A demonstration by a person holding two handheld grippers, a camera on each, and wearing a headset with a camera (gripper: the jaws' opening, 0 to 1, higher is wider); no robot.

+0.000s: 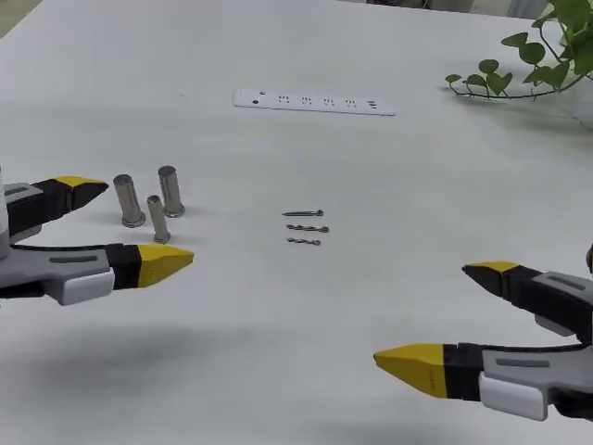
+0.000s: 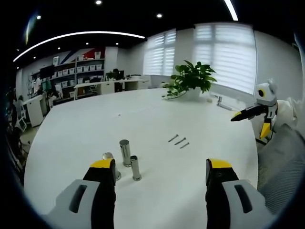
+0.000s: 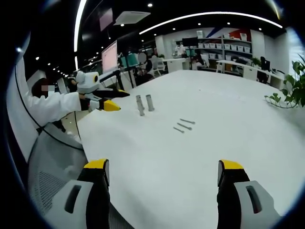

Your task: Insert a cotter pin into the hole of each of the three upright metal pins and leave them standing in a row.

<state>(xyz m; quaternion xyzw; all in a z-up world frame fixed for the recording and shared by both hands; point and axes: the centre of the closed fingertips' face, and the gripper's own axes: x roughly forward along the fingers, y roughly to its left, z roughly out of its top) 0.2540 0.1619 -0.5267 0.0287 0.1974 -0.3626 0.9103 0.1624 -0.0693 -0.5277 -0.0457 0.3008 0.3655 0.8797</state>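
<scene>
Both sets of tongs are empty and stand wide apart over the white worktop. The left tongs hover just short of the three upright grey cylindrical metal pins. These stand on their flanged feet in a tight cluster, more a triangle than a row. In the left gripper view they sit between the yellow tips but close to the left-hand one, which partly hides one pin.

The three thin silvery wire cotter pins lie flat near the middle of the worktop, stacked one behind another and parallel. Their long axes run left to right across the head view. They are well apart from the metal pins and nothing has been threaded yet.

The right tongs hang low at the near right, with the cotter pins ahead and to their left. In the right gripper view they lie well out in front, roughly between the jaws. By my reading the right side is the free one for the pick-up, since the left is already placed to steady a metal pin. The tongs would have to close across the wire's width, not along it. Which end of each cotter pin carries the loop is too small to tell.

Farther back lie a white power strip and a leafy green plant, both clear of the work.
</scene>
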